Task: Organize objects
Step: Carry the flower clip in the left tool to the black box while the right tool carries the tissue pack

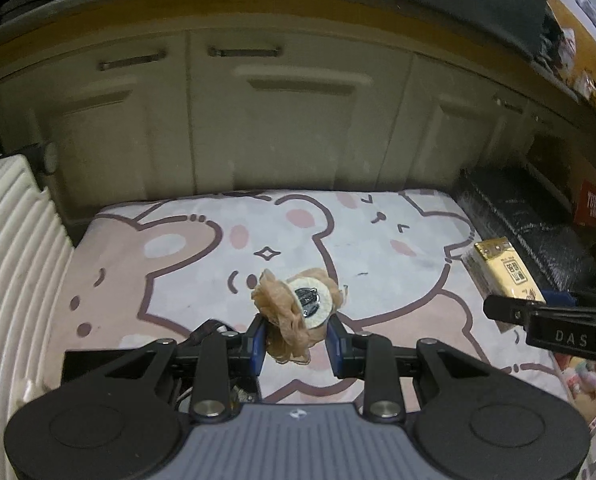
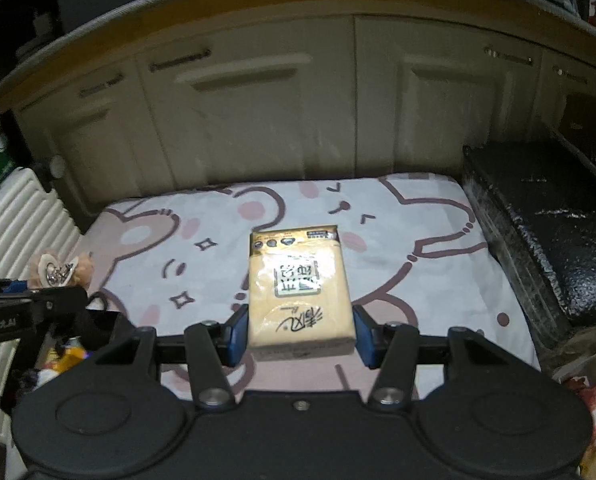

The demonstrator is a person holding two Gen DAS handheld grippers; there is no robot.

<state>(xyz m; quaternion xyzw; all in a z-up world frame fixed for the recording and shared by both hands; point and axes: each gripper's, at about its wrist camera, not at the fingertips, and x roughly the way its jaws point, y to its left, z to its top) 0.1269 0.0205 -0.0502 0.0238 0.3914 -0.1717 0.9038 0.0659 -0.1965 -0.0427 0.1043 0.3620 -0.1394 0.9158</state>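
Left tool [image 1: 296,342] pinching plush charm [image 1: 293,312]; right tool [image 2: 302,334] clamping tissue pack [image 2: 300,292].

We note a tan ruffled hair clip [image 1: 293,312] with a cream centre, held aloft; a yellow tissue pack [image 2: 301,300], clamped flat, label up.

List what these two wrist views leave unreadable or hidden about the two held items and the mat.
- Fluffy hair clip, left wrist view: its lower part sits between the left tongs, so the grip point is hidden.
- Tissue pack, right wrist view: its sides are covered by the right tongs; small print is too blurred to read.
- Cartoon mat, both views: near edge is cut off by the tool bodies.
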